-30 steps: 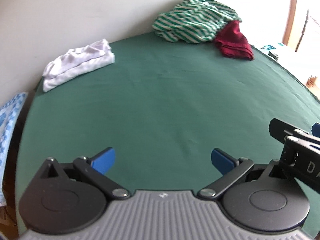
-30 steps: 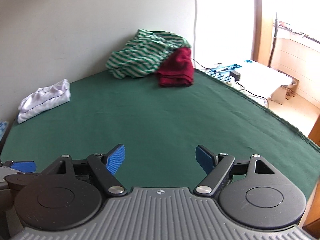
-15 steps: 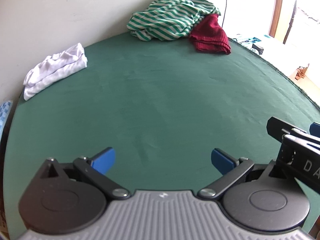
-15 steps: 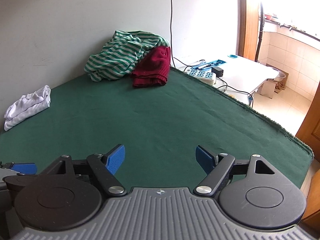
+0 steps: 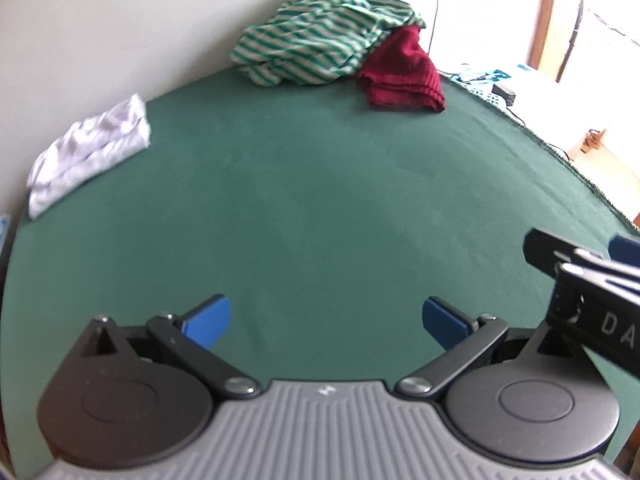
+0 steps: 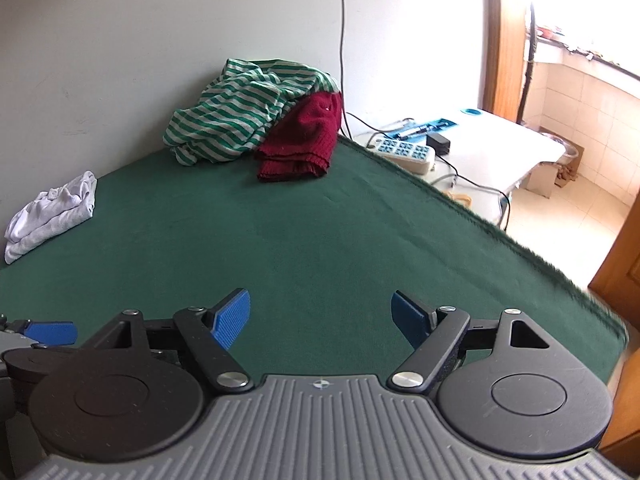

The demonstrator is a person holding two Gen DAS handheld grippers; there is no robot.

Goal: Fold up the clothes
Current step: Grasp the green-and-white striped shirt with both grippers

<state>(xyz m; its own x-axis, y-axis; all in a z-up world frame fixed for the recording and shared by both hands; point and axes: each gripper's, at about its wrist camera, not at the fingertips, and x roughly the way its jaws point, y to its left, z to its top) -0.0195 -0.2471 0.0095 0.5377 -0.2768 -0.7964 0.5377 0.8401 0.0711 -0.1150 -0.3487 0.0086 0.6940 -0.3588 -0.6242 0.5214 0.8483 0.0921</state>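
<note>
A green-and-white striped garment lies crumpled in a heap at the far side of the table, against the wall. A dark red knitted garment lies touching its right side, loosely folded. A white garment lies folded, well apart, at the left edge.

Green felt-covered table fills mid frame. Crumpled green-and-white striped shirt at upper centre, against the wall. Folded dark red knit garment touching it on the right. Folded white cloth garment at far left edge. White power strip off table, upper right.
</note>
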